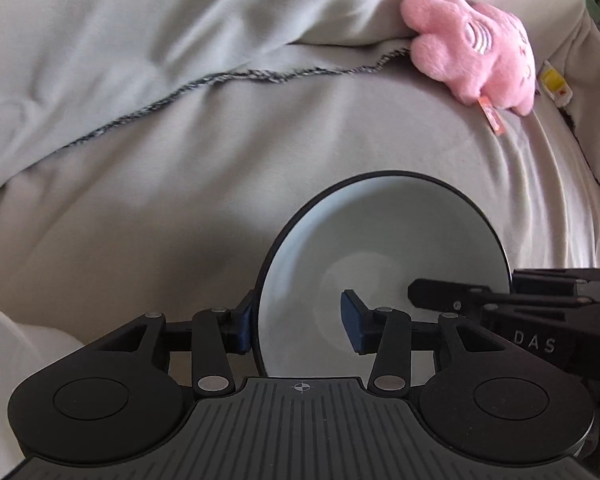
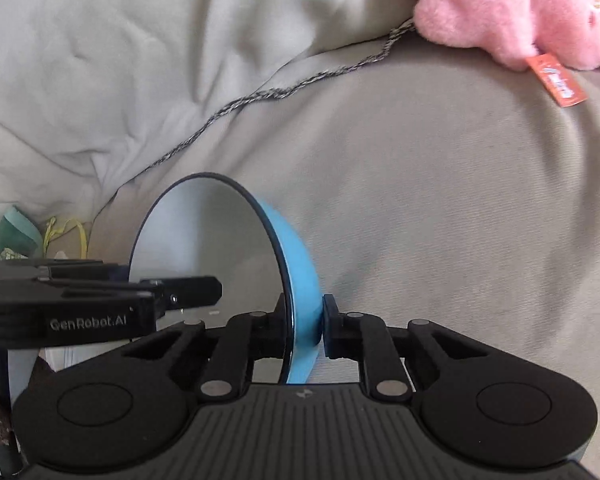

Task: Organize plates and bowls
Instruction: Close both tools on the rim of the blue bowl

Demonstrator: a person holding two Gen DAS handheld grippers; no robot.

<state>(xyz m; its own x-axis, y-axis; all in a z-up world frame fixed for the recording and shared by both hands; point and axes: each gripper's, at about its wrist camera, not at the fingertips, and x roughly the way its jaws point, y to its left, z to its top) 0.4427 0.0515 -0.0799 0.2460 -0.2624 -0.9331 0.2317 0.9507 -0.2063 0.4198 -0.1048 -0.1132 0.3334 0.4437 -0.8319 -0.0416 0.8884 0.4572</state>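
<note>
A bowl (image 1: 380, 232), white inside with a dark rim and light blue outside (image 2: 298, 248), is tipped on edge over grey bedding. My left gripper (image 1: 298, 324) is open and straddles the bowl's near rim. One pad sits just outside the wall and the other stands inside the bowl, away from the wall. My right gripper (image 2: 304, 324) is shut on the opposite wall, one pad inside and one on the blue outside. The right gripper's inner finger (image 1: 440, 294) shows inside the bowl in the left wrist view. A left finger (image 2: 196, 290) shows likewise in the right wrist view.
A pink plush toy (image 1: 472, 48) (image 2: 520, 8) with an orange tag lies beyond the bowl on the grey bedding (image 1: 180, 160). A folded cover with a dark stitched edge (image 2: 228, 108) runs across behind. Green and yellow scraps (image 2: 16, 236) lie at the left edge, a yellow-and-white item (image 1: 554, 84) at the right.
</note>
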